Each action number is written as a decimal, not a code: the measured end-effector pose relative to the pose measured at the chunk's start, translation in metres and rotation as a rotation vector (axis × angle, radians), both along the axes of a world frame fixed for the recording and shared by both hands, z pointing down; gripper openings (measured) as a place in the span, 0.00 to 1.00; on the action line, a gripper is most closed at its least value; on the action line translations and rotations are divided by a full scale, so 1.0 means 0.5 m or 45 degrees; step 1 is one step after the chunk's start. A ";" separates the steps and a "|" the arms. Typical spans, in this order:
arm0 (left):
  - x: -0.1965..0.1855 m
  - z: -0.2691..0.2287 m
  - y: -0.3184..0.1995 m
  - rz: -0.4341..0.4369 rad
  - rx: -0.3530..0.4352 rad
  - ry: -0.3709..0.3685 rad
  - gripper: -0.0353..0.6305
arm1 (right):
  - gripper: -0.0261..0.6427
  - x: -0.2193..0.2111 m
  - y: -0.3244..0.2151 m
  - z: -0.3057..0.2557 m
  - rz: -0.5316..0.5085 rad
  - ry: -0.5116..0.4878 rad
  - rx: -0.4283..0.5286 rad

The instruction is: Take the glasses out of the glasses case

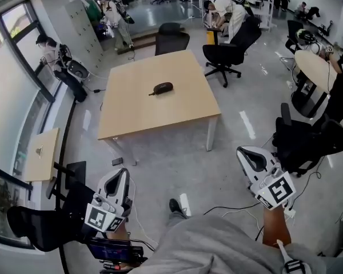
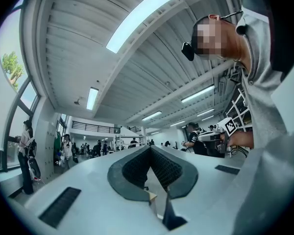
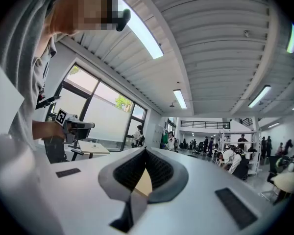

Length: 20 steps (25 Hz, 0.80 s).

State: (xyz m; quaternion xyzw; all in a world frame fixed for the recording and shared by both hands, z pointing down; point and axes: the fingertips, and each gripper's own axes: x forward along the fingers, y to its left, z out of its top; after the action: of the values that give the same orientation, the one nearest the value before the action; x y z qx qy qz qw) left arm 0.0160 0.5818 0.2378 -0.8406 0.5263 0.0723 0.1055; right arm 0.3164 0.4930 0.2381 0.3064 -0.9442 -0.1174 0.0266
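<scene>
Dark, oval, hard-shelled glasses case [image 1: 163, 88] lies near the middle of the light wooden square tabletop [image 1: 160, 121], lid down as far as the head view shows. No glasses visible, so presumably they are inside. The case's long axis runs roughly left to right across the head view, with the right end tipped slightly away. A small dark tab sticks out at its left end.

Both tools are well apart from the case, held low over the grey floor [image 1: 228, 124] on the near side of the tabletop. The case lies ahead of and between them. Left gripper [image 1: 122, 174] looks the nearer of the two sideways, and right gripper [image 1: 244, 153] sits further out to the right.

Fingers:
- Left: closed tip to tip, nothing between them.
- Right: closed likewise, empty.
- Neither gripper view shows the case, only the room and ceiling beyond the tips.

Judgement: task not begun. Both grippers need to travel forward to the tabletop and open before any contact.
</scene>
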 end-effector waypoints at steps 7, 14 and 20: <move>0.018 0.011 -0.018 -0.001 -0.018 0.000 0.06 | 0.05 0.020 -0.017 0.018 0.003 -0.014 -0.035; 0.023 0.019 -0.053 0.019 -0.043 0.008 0.06 | 0.05 0.030 -0.043 0.019 0.022 -0.088 -0.093; 0.005 0.030 -0.094 0.036 -0.065 0.014 0.06 | 0.05 0.006 -0.082 0.033 0.041 -0.065 -0.105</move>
State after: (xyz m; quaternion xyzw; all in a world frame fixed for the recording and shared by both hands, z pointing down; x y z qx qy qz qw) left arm 0.0185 0.5348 0.2529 -0.8501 0.5165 0.0647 0.0802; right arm 0.3192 0.4523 0.2545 0.3230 -0.9436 -0.0700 0.0170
